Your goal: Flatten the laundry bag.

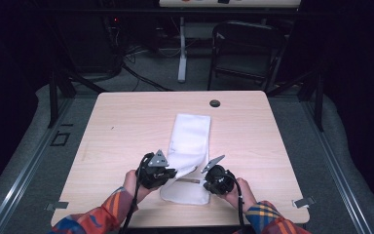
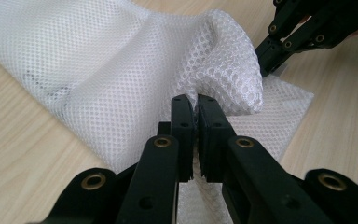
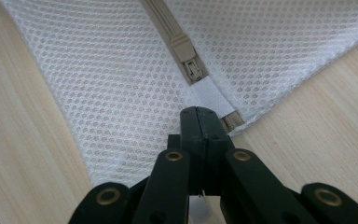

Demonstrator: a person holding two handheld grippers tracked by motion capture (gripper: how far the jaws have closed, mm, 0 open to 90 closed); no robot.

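A white mesh bag is lying lengthwise down the middle of the tabletop, its near end sitting close to the person's edge, as both hands are working on that end. The left tongs are clenching a fold of mesh and are holding it raised off the wood, so the netting is bulging into a hump just beyond the black jaws. The right tongs are clamped tight on the white tab at the end of the zipper, with the tan slider lying just ahead of the tips; in the high view the same right tongs are sitting at the bag's near right corner and the left tongs at its near left side. By the look of it, the step in hand is steadying the bag for unzipping or opening its mouth: one side is anchoring the zipper end while the other is lifting the cloth. The next move is likely calling for a fresh grip on the slider's pull while the tab stays pinned. Bare wood is lying open on both sides of the bag and beyond its far end, up to a small dark grommet; the near edge is leaving little room for pulling back.
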